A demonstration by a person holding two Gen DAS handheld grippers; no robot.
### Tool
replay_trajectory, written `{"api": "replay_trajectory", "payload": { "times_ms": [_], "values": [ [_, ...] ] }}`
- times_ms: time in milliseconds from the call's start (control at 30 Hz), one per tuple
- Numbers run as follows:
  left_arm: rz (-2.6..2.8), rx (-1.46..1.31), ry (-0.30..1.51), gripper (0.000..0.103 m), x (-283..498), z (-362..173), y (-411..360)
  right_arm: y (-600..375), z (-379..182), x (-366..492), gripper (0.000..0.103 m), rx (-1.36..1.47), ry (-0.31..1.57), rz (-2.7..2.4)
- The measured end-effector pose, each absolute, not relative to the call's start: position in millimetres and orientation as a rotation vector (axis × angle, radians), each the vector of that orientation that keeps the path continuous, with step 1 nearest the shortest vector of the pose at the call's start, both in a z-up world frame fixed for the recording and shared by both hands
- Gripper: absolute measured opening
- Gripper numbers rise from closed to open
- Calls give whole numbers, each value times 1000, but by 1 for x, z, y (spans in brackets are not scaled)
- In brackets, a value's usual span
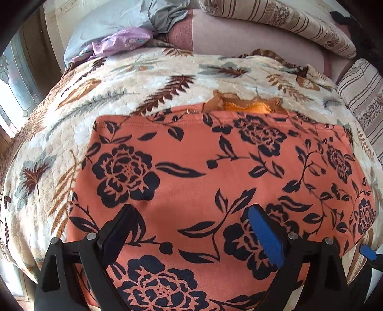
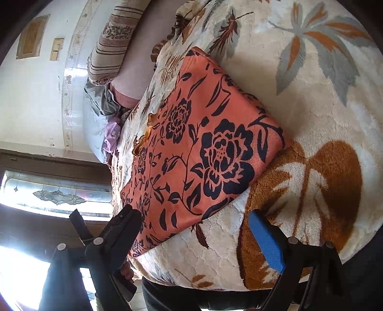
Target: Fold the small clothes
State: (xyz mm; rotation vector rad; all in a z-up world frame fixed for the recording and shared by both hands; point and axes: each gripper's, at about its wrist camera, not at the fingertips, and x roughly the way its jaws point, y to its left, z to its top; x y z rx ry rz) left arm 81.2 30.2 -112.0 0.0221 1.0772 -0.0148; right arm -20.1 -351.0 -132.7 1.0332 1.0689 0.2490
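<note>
An orange garment with a black flower print (image 1: 191, 172) lies flat, folded into a rectangle, on a cream leaf-patterned blanket (image 1: 100, 91). An orange lacy edge (image 1: 246, 105) shows at its far side. My left gripper (image 1: 191, 215) is open just above the garment's near part, holding nothing. In the right wrist view the garment (image 2: 203, 148) lies ahead and to the left. My right gripper (image 2: 194, 220) is open over the garment's near edge and the blanket (image 2: 311, 100), empty.
Pillows and bedding lie at the head of the bed: a grey-blue pillow (image 1: 107, 26), a purple cloth (image 1: 122, 41), a striped quilt (image 1: 287, 21). A window (image 2: 55, 191) and a white wall (image 2: 36, 95) are beside the bed. The bed edge (image 2: 191, 284) is near my right gripper.
</note>
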Motion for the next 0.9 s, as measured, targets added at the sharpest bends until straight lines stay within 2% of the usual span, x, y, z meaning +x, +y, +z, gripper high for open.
{"api": "replay_trajectory", "payload": {
  "times_ms": [133,367,533,900],
  "values": [
    [-16,68,1070,96,78,-118,26,-354,-134,-21,93,1036,1069,252],
    [-18,-46,971,96,71,-88,37,-370,-137,-21,93,1079,1045,227],
    [-9,-48,1045,96,78,-108,29,-381,-147,-20,93,1146,1030,219],
    [-39,33,994,96,78,-97,-18,-391,-149,5,93,1192,985,223]
  ]
}}
